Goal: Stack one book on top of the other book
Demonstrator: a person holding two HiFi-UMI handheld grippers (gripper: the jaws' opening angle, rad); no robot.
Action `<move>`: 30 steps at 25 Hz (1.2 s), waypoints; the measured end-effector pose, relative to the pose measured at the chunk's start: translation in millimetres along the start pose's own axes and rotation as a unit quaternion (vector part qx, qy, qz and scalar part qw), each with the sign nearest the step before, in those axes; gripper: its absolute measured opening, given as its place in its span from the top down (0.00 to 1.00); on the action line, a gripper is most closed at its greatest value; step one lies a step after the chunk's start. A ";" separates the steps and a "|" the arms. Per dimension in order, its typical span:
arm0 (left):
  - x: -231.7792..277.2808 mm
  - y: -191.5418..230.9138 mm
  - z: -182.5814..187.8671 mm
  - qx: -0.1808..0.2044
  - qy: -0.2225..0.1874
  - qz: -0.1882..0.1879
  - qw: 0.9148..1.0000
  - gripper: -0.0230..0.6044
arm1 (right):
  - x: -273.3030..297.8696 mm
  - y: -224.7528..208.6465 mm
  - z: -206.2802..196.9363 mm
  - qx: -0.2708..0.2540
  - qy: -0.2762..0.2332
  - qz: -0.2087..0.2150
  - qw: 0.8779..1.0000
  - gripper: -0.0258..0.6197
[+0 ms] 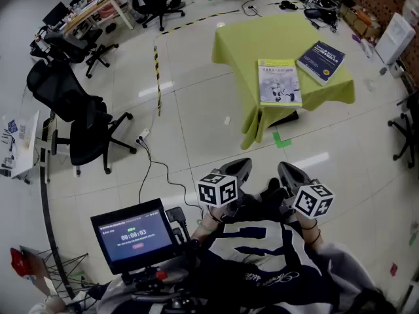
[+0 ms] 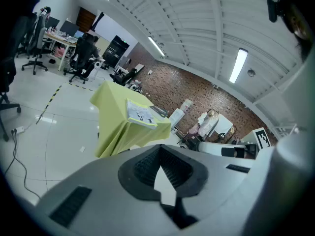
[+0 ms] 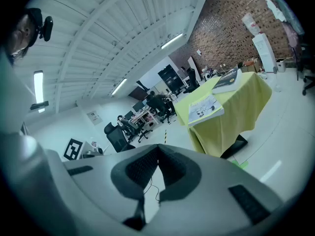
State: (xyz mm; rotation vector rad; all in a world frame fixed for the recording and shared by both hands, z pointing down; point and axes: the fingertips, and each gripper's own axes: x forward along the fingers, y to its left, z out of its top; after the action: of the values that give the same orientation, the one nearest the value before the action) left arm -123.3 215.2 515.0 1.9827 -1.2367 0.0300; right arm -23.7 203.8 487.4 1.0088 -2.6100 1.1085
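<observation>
lying unstacked, pale book (image 1: 280, 82) and blue book (image 1: 321, 61); left gripper (image 1: 241, 167), right gripper (image 1: 289, 171) pressed together, empty

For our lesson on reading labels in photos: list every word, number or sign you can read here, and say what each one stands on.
"00:00:03": timer on the screen at the lower left of the head view; its other lines are too small to read.
Light book: the cover print is too small to read.
Dark blue book: the cover print is too blurred to read.
</observation>
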 end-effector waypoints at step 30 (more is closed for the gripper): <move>238.3 80.9 99.0 -0.055 0.019 0.073 0.996 0.96 | 150.8 -251.4 142.8 0.060 0.067 0.004 0.996 0.86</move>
State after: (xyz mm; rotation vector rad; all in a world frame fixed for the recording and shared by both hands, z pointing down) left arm -96.2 -43.1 590.1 1.7880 -1.3282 0.0703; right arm 37.1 -100.5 587.5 0.9113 -2.4705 1.3023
